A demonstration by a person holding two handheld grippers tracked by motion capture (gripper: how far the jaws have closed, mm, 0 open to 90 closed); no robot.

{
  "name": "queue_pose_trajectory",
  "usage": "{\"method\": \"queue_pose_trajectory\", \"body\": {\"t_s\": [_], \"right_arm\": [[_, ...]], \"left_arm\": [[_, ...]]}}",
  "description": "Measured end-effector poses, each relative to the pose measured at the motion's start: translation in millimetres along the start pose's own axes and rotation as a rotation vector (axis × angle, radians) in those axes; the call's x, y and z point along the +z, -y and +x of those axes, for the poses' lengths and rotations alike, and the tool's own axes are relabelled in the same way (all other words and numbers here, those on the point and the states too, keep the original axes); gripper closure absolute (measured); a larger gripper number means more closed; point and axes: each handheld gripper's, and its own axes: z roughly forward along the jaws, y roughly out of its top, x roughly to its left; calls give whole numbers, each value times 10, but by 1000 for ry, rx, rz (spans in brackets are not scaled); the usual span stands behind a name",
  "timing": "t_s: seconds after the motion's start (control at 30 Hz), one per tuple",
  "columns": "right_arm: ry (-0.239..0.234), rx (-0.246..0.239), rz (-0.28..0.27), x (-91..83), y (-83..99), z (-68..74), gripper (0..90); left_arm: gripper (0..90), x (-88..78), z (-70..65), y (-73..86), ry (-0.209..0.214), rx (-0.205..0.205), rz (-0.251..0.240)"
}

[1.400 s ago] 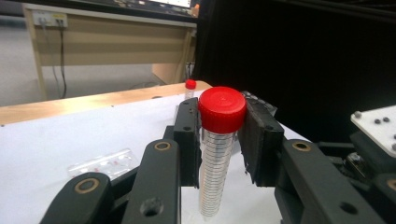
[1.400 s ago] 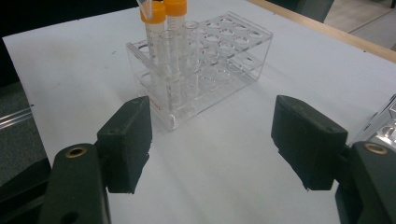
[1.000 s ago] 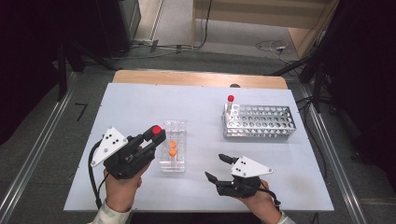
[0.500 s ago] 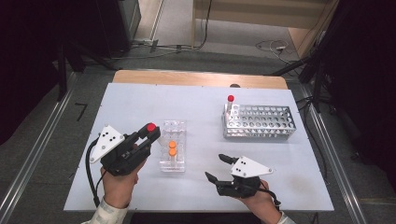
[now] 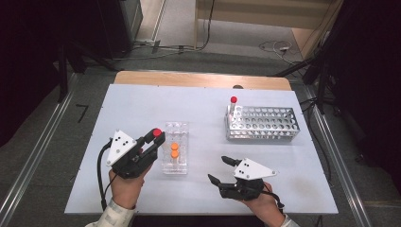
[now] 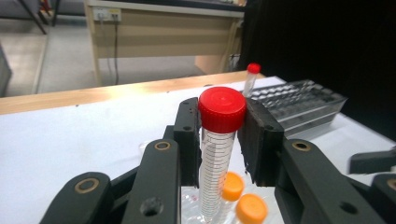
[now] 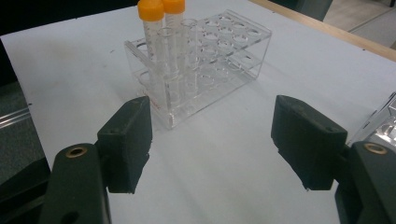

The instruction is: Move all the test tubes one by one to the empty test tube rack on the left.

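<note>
My left gripper is clamped on a red-capped tube, its pads pressed just under the cap; I hold the tube upright beside the left edge of the clear rack, where two orange-capped tubes stand; my right gripper rests low on the white table with jaws spread wide and nothing between them; the metal rack with another red-capped tube stands well apart at the far right.

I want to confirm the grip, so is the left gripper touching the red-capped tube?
Touching. In the left gripper view the left gripper has both black jaws pressed against the red-capped tube just under its cap.
</note>
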Motion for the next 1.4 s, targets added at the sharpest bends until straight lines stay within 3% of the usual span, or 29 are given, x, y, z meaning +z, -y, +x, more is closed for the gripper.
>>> {"method": "queue_pose_trajectory", "body": {"t_s": [0.9, 1.23, 1.4], "right_arm": [[1, 1, 1, 0, 3, -4, 280], [2, -4, 4, 5, 7, -6, 280], [8, -1, 3, 0, 6, -9, 280]], "left_arm": [[696, 194, -63, 269, -37, 62, 83], [660, 215, -69, 304, -34, 59, 99], [648, 197, -64, 294, -32, 44, 84]]}}
